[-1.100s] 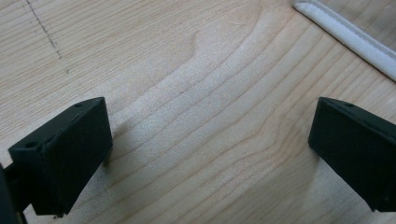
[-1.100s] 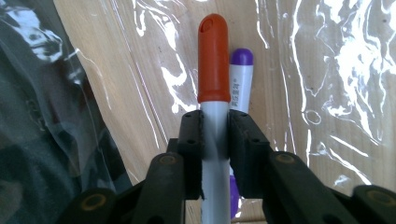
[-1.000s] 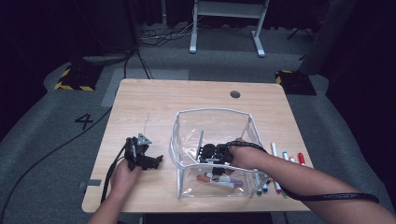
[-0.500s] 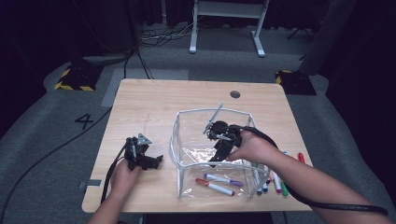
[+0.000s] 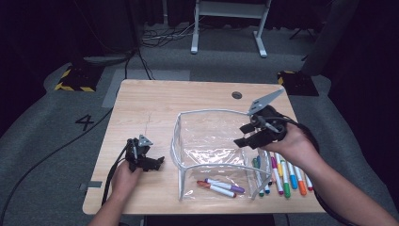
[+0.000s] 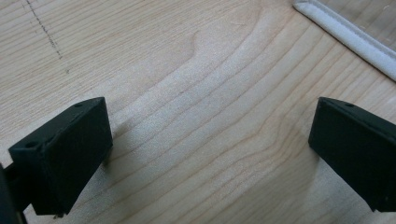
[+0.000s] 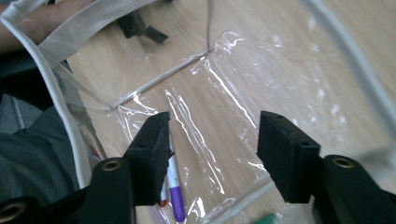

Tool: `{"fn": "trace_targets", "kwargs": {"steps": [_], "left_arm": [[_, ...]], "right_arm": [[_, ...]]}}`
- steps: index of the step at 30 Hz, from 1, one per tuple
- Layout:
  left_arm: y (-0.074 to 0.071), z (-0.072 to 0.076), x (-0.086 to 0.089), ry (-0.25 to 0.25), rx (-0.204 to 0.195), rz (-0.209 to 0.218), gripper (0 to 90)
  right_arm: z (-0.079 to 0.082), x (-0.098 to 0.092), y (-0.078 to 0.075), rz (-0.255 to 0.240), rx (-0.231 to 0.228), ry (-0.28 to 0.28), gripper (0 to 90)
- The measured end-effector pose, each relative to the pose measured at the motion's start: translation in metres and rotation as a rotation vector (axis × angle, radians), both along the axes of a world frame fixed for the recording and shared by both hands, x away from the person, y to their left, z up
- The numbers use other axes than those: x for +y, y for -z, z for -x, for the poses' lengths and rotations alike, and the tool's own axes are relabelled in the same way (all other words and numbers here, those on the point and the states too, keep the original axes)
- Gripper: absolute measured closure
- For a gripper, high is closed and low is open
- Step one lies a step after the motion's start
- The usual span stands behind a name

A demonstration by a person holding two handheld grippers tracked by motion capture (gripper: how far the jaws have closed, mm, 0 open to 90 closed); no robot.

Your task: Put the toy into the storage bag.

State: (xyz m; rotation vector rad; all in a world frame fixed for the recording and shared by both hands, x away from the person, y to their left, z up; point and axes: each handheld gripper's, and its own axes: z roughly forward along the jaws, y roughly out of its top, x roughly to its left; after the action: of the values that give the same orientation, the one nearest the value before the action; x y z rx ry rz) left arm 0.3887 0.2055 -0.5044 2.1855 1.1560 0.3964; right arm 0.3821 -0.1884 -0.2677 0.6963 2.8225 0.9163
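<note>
Nearest, two markers lie in the clear bag at its 6 o'clock edge; left gripper rests on the table at the bag's 9 o'clock, jaws apart, nothing between them. Right gripper, empty, jaws part-open and just closing in, has come up out of the bag since a second ago, and the purple marker wasn't lying there then. Risk: nobody pins the floppy bag, so the next drop could snag the rim at 12 and tip it, or scatter the marker row at 3.
</note>
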Motion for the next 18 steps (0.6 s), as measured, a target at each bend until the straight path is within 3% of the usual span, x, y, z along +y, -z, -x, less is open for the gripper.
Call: {"fn": "trace_targets", "kwargs": {"steps": [4, 7, 18], "left_arm": [[0.000, 0.000, 0.000, 0.000, 0.000, 0.000, 0.0], [0.000, 0.000, 0.000, 0.000, 0.000, 0.000, 0.0], [0.000, 0.000, 0.000, -0.005, -0.003, 0.003, 0.0]], "right_arm": [[0.005, -0.034, -0.009, -0.042, -0.018, 0.048, 53.9], [0.008, -0.057, -0.009, -0.037, -0.044, 0.107, 53.9], [0.013, -0.151, 0.017, -0.081, -0.026, 0.389, 54.7]]}}
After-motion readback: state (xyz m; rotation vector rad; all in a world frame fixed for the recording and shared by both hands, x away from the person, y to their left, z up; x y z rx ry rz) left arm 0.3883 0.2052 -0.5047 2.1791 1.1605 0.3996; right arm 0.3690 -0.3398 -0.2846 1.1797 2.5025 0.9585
